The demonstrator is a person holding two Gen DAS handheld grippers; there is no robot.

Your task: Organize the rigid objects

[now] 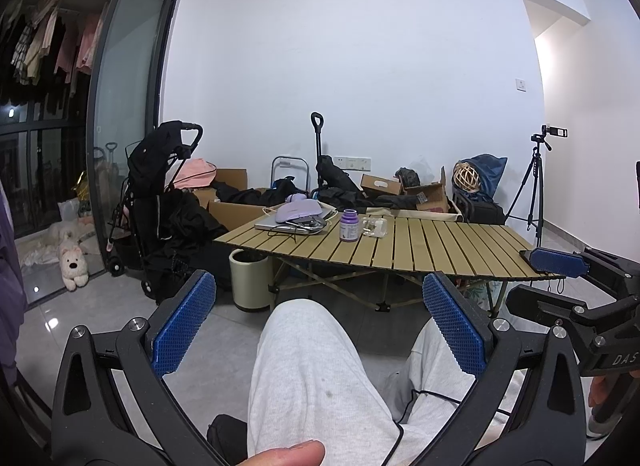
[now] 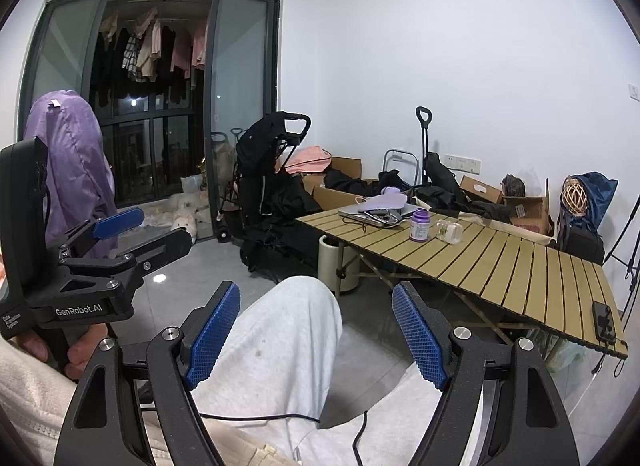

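Both tongs (image 1: 318, 322) (image 2: 316, 332) agape — empty.

I see a squat purple plastic bottle with a darker purple cap (image 1: 349, 225) (image 2: 420, 224) standing upright on the slatted table. Just beside it, a small clear glass jar with a white lid (image 1: 374, 227) (image 2: 450, 231) lies tipped over.

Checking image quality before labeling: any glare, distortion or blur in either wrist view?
Left wrist: strong fisheye bend on the door frame and dark corner vignette; lamp glare spots on the floor; table and bottle sharp. Right wrist: same barrel bend, table edge bowed; one glare spot on the floor; bottle sharp; no motion blur.
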